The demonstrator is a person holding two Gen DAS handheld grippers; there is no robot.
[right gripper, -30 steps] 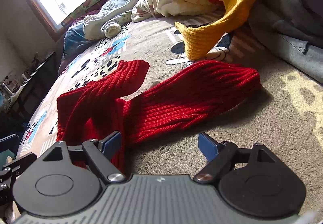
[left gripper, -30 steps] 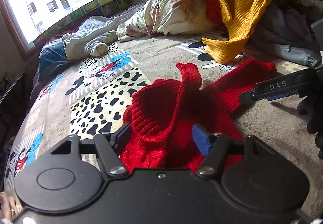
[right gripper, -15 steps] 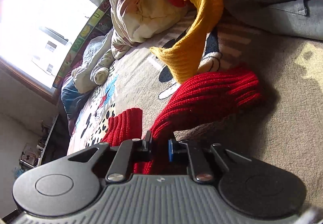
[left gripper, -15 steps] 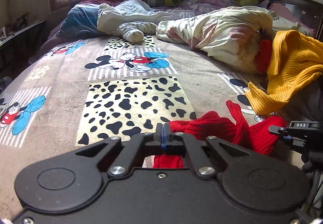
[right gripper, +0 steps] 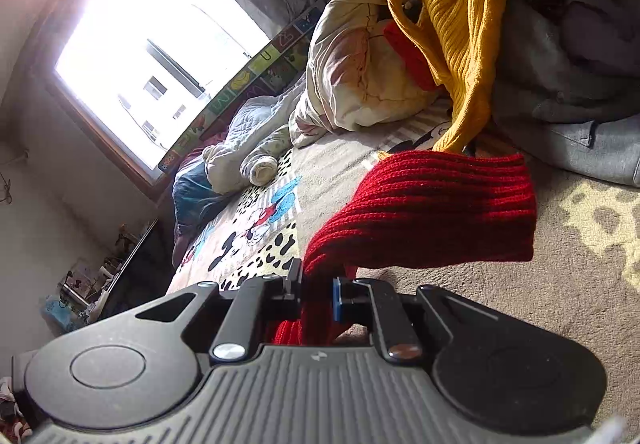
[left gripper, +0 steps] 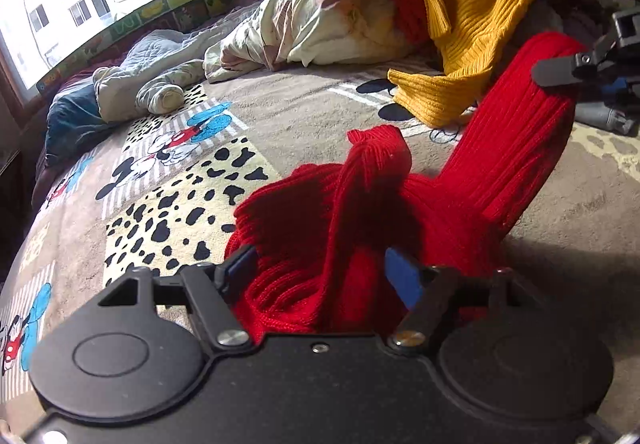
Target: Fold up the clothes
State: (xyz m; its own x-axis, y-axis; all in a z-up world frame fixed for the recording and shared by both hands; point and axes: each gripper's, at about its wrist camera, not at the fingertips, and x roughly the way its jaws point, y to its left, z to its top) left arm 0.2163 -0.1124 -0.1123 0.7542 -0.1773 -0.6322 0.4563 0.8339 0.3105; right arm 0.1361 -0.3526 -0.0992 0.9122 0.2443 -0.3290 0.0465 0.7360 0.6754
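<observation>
Sweater: red knit (left gripper: pixel 360 212), crumpled on the bed blanket (left gripper: pixel 280 116), one sleeve (left gripper: pixel 516 132) lifted up to the right.
Right gripper (right gripper: pixel 318 294): pinched onto the sleeve, holding it off the bed.
Left gripper (left gripper: pixel 324 276): jaws wide, straddling the bunched body, nothing pinched.
Long axis: sleeve slants from the body up-right.
Nearer the body: left gripper.

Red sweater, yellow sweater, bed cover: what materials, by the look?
Red sweater: chunky rib knit, probably wool or acrylic; raised parallel ribs, matte. Yellow sweater: finer rib knit, similar yarn, matte; it drapes softly. Bed cover: short-pile plush or fleece, printed with cartoons; fuzzy nap, no sheen.
</observation>
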